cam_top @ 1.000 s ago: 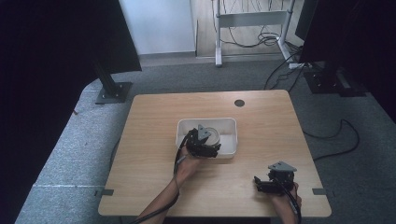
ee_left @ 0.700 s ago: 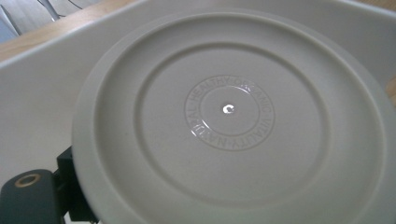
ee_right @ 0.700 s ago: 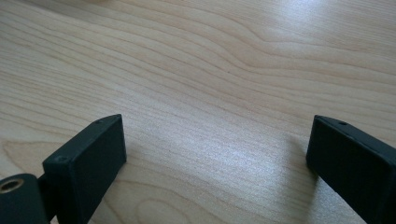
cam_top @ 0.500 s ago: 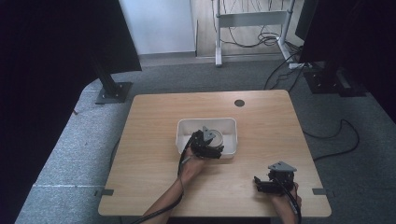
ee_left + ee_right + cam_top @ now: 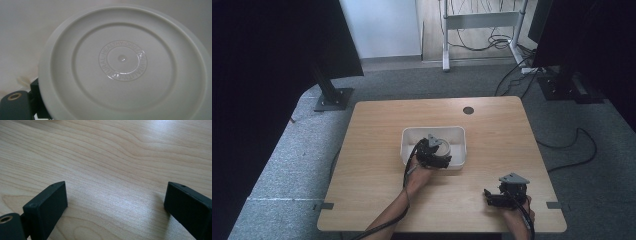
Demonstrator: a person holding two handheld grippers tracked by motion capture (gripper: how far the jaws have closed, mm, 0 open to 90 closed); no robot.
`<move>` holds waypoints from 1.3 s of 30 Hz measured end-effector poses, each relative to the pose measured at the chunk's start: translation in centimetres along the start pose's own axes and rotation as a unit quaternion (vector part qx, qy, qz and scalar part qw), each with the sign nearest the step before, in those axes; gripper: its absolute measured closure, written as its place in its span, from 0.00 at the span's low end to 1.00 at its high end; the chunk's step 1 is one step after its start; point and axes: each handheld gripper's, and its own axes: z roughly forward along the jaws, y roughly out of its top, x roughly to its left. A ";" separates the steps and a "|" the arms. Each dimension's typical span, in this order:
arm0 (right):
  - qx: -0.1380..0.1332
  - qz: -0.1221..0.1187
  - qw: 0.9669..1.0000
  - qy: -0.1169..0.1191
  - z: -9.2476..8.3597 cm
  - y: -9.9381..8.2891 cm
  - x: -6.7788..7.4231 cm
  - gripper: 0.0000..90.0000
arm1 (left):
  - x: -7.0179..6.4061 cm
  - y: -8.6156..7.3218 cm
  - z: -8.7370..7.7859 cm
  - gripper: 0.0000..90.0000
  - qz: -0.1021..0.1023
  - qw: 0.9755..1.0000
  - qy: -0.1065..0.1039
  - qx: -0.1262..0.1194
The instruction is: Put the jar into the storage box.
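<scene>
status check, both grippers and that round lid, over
Left gripper over the white bin, round white lid against its jaw, grip unclear. Right gripper open, empty, on the wooden table. Nothing in the way.

Wood table (image 5: 377,130), grey carpet (image 5: 282,160), cables (image 5: 572,150).

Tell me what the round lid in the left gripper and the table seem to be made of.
The round lid looks like moulded off-white plastic with a smooth semi-gloss finish: raised lettering, concentric rings and soft highlights. The table looks like light wood or wood-look laminate, with visible grain and a low sheen.
</scene>
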 end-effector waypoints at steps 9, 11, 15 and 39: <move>0.000 -0.001 1.000 0.000 0.0 0.0 0.0 0.05 | -0.1 0.1 -0.1 0.05 0.013 1.000 -0.005 0.003; 0.000 -0.001 1.000 0.000 0.0 0.0 0.0 0.05 | -0.1 0.1 -0.1 0.04 0.014 1.000 -0.006 0.002; 0.000 0.000 1.000 0.000 0.0 0.0 0.0 0.05 | -0.2 0.1 -0.3 0.03 0.014 1.000 -0.005 0.000; 0.000 -0.001 1.000 0.001 0.0 0.0 0.0 0.05 | -0.1 0.6 -3.0 0.03 0.019 0.999 -0.013 -0.022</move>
